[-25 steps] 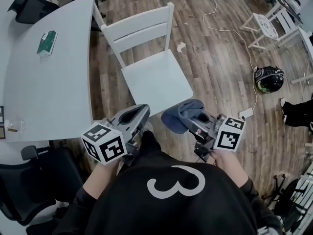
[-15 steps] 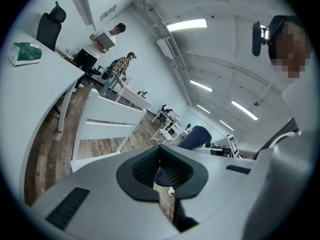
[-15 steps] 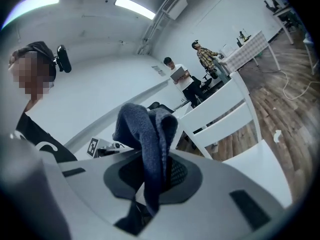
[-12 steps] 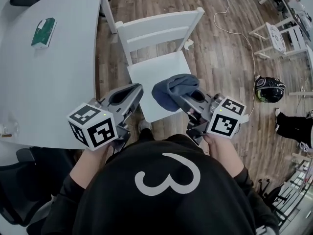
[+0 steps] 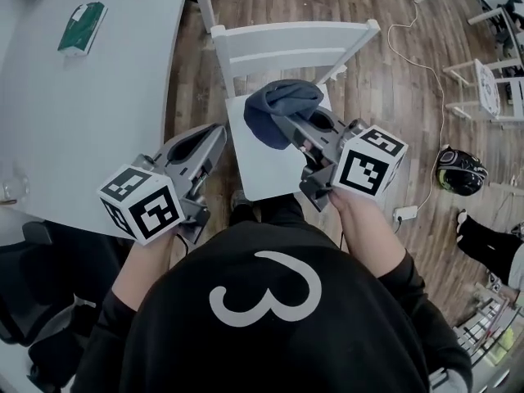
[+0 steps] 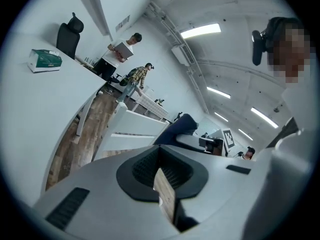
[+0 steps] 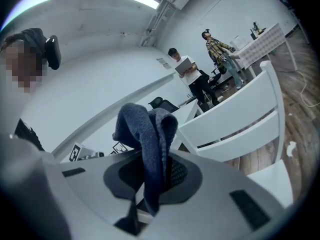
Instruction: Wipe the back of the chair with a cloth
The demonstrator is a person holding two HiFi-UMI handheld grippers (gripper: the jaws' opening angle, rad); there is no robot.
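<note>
Right gripper [image 5: 288,127]: pressed shut on the cloth [image 5: 278,107]; held out over the chair seat [image 5: 268,169], with its marker cube toward the person.
Cloth: dark blue and bunched; one fold is pinched between the right jaws and the rest bulges past their tips. In the right gripper view the cloth [image 7: 148,134] is seen rising above the jaws and drooping down between them.
Position of cloth: seen from the head view over the rear part of the seat, just in front of the chair back [image 5: 295,36]. In the right gripper view a gap is seen between cloth and chair back [image 7: 235,118].
Left gripper [image 5: 214,131]: drawn together to a narrow slit, with nothing held. It is carried left of the seat, beside the table edge, and is pointed toward the chair.
Chair: white, with a back of horizontal slats; placed upright on the wooden floor [image 5: 393,121], its seat turned toward the person. In the left gripper view the back [image 6: 134,129] is seen just beyond the jaws.
Table [image 5: 90,113]: pale grey, left of the chair; a green box [image 5: 82,27] is laid on its far part.
Helmet [image 5: 461,170]: dark, set on the floor well to the right of the chair.
Background: two standing people [image 7: 189,71] are shown in the right gripper view, far behind the chair.
</note>
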